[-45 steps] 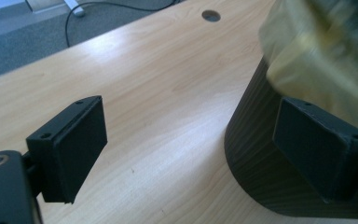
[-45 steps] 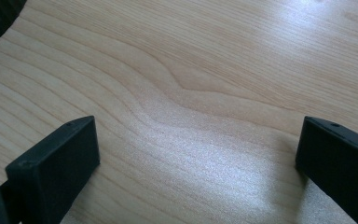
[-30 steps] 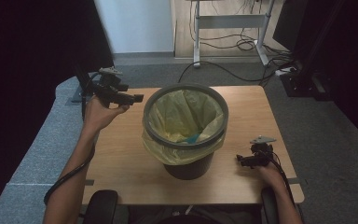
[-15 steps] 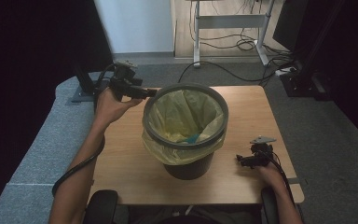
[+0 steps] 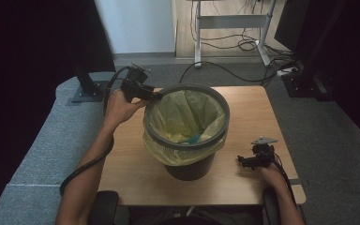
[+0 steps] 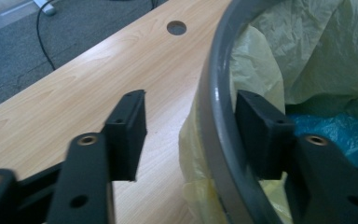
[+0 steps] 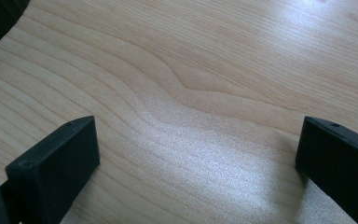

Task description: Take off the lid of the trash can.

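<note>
Left gripper (image 5: 155,95): sat upper left of centre in the high view, at the bin's far-left edge. In the left gripper view its jaws stood apart and straddled the rim (image 6: 219,135), one jaw outside over the table, the other inside against the liner. Not clamped.

Bin (image 5: 190,168): stood upright at mid-frame on the table (image 5: 136,173), dark body, grey rim ring on top.

Liner (image 5: 183,112): pale yellow bag, held under the ring, its slack hanging over the outside below the rim.

Blue item (image 5: 193,138): lay at the bottom of the bag; crumpled blue plastic by the look of it, too dim to name.

Right gripper (image 5: 242,161): lower right of the high view, low over bare wood just beside the bin. Jaws wide apart in the right gripper view, nothing between them.

Progress: judged early. The rim was lined up for a grasp but not yet pinched; ring and bag were still in place, so closing, lifting the ring and freeing the bag all seemed left.

Hard to see: the bin's base on its near side, the bag's depth, the left jaw tips in the high view.
</note>
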{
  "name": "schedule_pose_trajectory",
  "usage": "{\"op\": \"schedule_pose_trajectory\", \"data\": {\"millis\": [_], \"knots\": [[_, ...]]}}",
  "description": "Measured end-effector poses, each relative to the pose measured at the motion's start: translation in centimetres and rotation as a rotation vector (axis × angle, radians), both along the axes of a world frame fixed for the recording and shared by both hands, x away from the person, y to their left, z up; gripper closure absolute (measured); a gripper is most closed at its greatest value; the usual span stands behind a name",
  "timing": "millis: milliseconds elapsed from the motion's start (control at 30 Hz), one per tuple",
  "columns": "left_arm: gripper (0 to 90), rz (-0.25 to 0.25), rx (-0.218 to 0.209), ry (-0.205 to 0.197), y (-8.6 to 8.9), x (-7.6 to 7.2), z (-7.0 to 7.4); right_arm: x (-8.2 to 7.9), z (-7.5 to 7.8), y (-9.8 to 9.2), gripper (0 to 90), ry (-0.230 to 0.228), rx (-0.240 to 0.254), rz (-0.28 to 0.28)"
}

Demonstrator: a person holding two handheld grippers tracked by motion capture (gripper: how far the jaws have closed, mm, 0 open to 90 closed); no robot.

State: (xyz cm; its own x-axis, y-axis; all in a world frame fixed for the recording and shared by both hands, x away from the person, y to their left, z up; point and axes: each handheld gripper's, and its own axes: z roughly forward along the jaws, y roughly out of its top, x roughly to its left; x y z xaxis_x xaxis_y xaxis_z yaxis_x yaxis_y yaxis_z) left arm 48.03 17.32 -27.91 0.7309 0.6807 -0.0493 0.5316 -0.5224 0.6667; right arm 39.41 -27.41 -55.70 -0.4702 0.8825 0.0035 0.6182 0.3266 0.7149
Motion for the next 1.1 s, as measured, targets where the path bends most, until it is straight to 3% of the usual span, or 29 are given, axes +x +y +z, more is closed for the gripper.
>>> {"op": "schedule_pose_trajectory", "data": {"millis": [167, 233, 400, 533, 667, 1100], "knots": [[69.9, -0.031, -0.038, 0.037, -0.2, -0.2, -0.1, 0.0, 0.0, 0.0, 0.0, 0.0, 0.0, 0.001], [74.1, -0.017, -0.022, 0.036, -0.5, -0.3, 0.1, 0.0, 0.0, 0.0, 0.0, 0.0, 0.0, 0.001], [76.8, 0.015, -0.019, 0.04, -0.8, -0.3, 0.5, 0.0, 0.0, 0.0, 0.0, 0.0, 0.0, 0.002], [78.1, 0.014, -0.063, 0.054, -0.4, -0.1, 1.1, -0.1, 0.0, 0.0, 0.0, 0.001, 0.001, 0.003], [78.1, 0.017, -0.06, 0.043, -0.1, -0.3, 1.6, -0.1, 0.0, 0.0, 0.0, 0.001, 0.001, 0.003], [78.3, 0.06, -0.076, 0.037, 2.4, -0.6, 2.3, -0.1, 0.0, 0.0, 0.0, 0.0, 0.0, 0.005]]}}
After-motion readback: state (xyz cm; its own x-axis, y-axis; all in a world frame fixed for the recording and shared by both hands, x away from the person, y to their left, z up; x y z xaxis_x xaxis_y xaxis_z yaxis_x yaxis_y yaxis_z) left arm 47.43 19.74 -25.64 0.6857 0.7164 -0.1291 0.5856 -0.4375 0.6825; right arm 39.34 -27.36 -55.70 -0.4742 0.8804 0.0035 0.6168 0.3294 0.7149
